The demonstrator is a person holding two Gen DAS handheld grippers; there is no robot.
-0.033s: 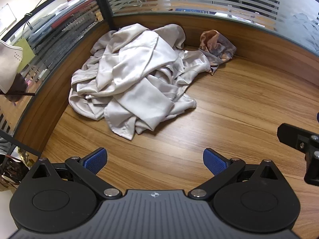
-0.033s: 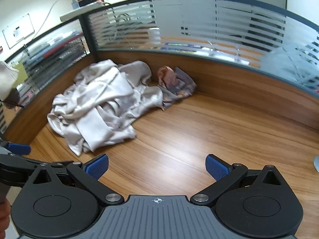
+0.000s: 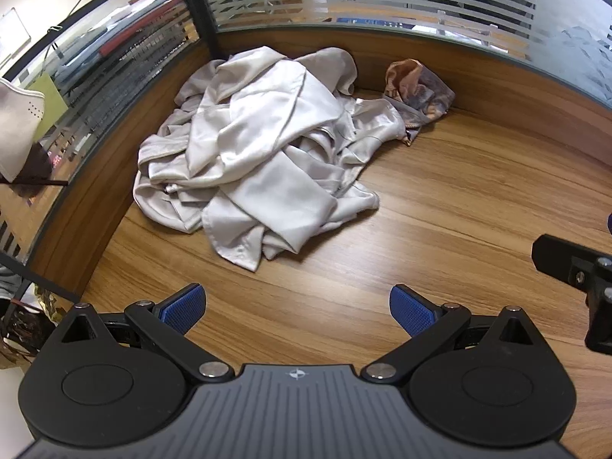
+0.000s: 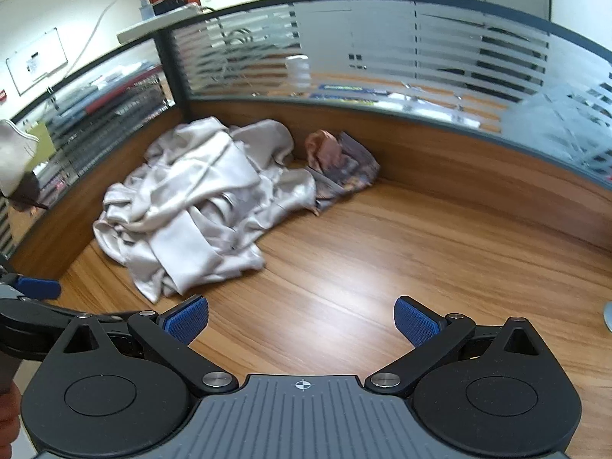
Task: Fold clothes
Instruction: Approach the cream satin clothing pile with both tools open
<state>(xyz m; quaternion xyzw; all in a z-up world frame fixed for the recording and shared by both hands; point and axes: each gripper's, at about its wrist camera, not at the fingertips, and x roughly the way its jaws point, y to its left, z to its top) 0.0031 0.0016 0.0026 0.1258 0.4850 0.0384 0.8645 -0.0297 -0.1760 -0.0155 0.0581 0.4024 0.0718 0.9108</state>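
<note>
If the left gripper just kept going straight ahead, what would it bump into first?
Probably the crumpled heap of silvery-white satin clothes. The left gripper is open, with only bare wooden desk before the heap's near edge, though depth is hard to judge.

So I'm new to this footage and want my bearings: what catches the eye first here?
First, the crumpled heap of pale silky clothes piled in the desk's back corner against the wooden partition. Just right of it, touching its edge, lies a smaller patterned pinkish garment. In front, the left gripper and right gripper both hang open over bare wooden desk, holding nothing.
</note>
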